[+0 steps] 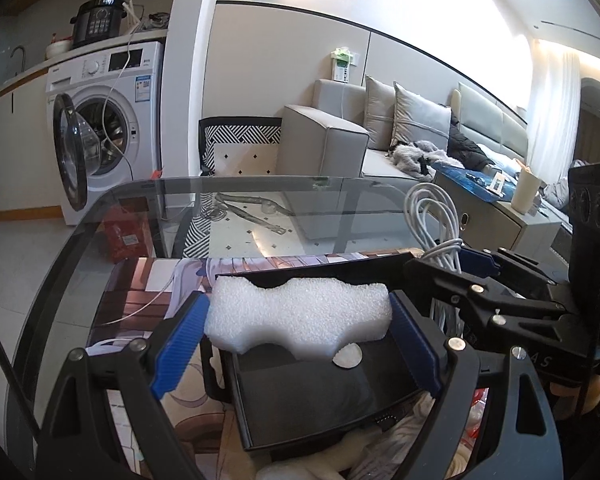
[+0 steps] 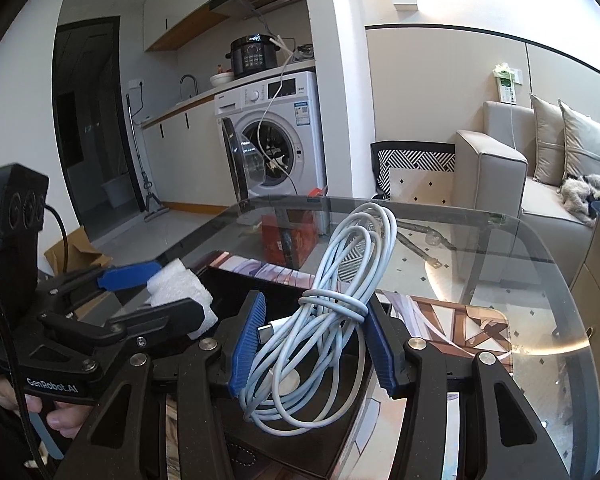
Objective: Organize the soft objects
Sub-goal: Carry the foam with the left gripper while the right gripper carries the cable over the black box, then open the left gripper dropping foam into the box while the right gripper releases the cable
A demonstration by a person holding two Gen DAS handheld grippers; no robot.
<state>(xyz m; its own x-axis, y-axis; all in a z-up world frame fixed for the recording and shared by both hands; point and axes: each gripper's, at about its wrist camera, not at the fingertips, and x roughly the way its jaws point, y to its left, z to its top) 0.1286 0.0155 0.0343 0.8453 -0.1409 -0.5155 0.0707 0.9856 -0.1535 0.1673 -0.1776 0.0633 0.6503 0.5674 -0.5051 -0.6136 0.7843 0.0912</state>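
My left gripper [image 1: 298, 334] is shut on a white foam block [image 1: 298, 316] and holds it just above a black tray [image 1: 320, 396]. A coin [image 1: 347, 356] lies in the tray under the foam. My right gripper [image 2: 314, 344] is shut on a coiled white cable [image 2: 332, 308] and holds it above the same black tray [image 2: 320, 436]. In the left wrist view the right gripper [image 1: 456, 264] with the cable [image 1: 436, 216] is at the right. In the right wrist view the left gripper [image 2: 156, 292] with the foam [image 2: 178, 284] is at the left.
The tray sits on a printed mat [image 1: 140, 292] on a glass table [image 2: 480, 240]. Soft white items [image 1: 404, 436] lie at the tray's near right. A red box [image 2: 288, 236] stands under the table. A washing machine [image 1: 104, 120], a sofa [image 1: 340, 136] and a cabinet [image 1: 496, 216] stand beyond.
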